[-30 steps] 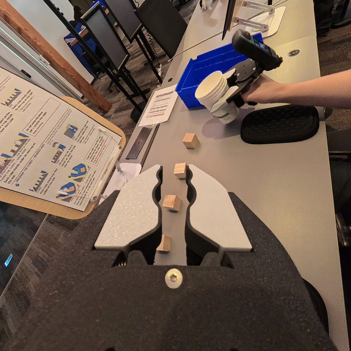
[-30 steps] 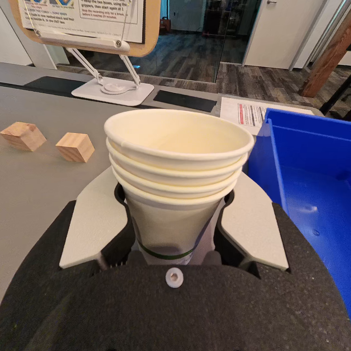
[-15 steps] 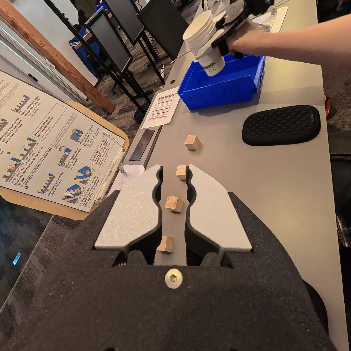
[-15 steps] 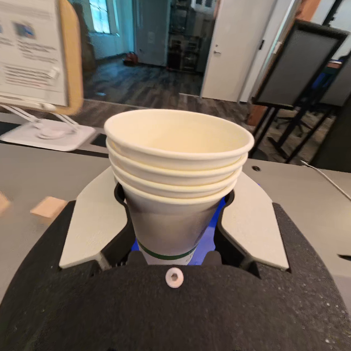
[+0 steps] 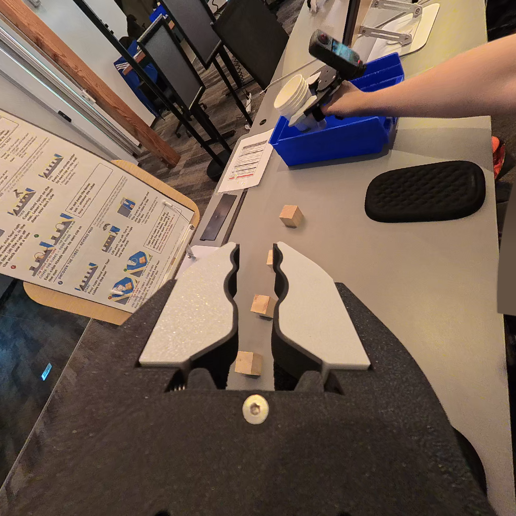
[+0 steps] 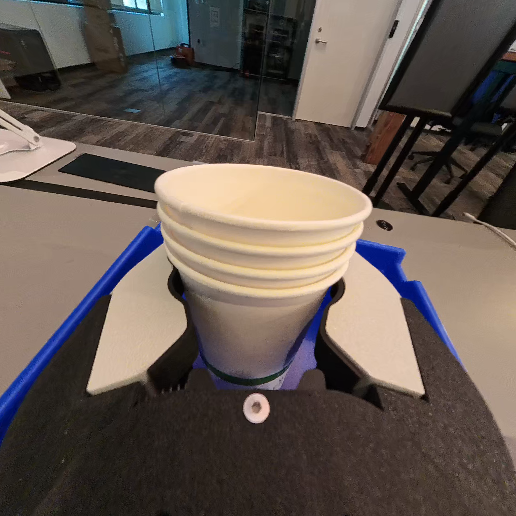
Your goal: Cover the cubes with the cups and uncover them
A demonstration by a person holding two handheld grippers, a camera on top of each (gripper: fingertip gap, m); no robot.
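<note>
Held over the blue bin: stack of four nested paper cups, green-banded, clamped mouth-up in right gripper. Lay in a row on grey table: four wooden cubes, uncovered. Hovered above, left gripper, parted, empty. Printed instruction board alongside.

The grey table carries a blue bin. Beside the bin lies a printed sheet, near it a black pad, and farther from it four wooden cubes in a row.
</note>
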